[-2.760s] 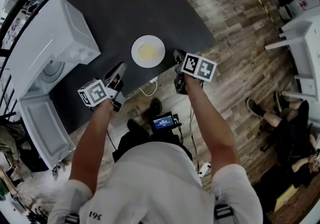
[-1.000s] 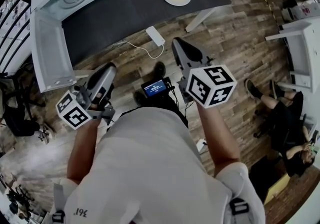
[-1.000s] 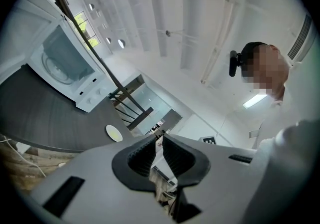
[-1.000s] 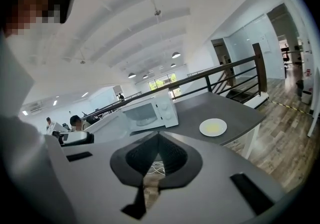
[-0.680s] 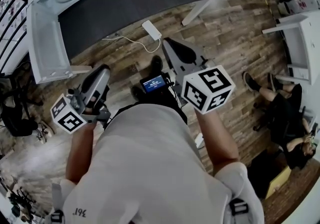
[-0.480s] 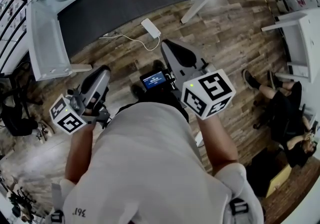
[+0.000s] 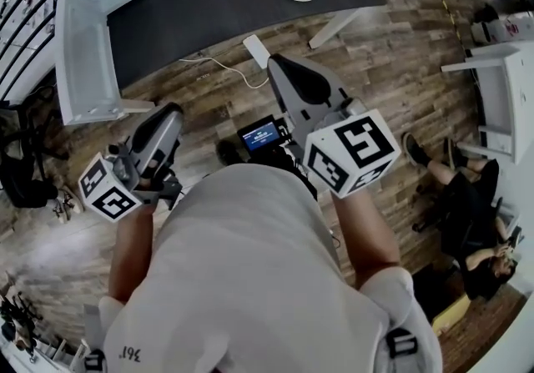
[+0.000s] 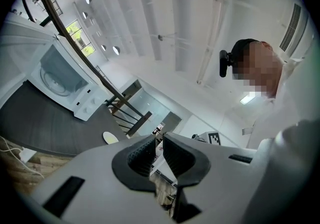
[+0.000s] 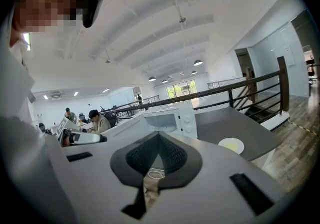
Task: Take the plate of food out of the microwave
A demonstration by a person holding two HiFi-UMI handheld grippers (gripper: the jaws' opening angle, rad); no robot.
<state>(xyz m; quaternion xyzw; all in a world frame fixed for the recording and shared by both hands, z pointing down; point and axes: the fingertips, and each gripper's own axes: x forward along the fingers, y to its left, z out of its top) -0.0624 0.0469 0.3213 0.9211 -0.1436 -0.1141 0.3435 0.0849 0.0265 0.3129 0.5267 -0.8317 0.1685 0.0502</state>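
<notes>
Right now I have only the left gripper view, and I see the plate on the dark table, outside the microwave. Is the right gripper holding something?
Observer: No. The right gripper view shows the right gripper with its jaws closed together and nothing between them.
Operator: And where are both grippers, compared to the table?
Observer: In the head view, the left gripper and the right one hang over the wooden floor, apart from the table.
Operator: Is somebody else close to the table?
Observer: Another person sits at the right side of the head view, away from it.
</notes>
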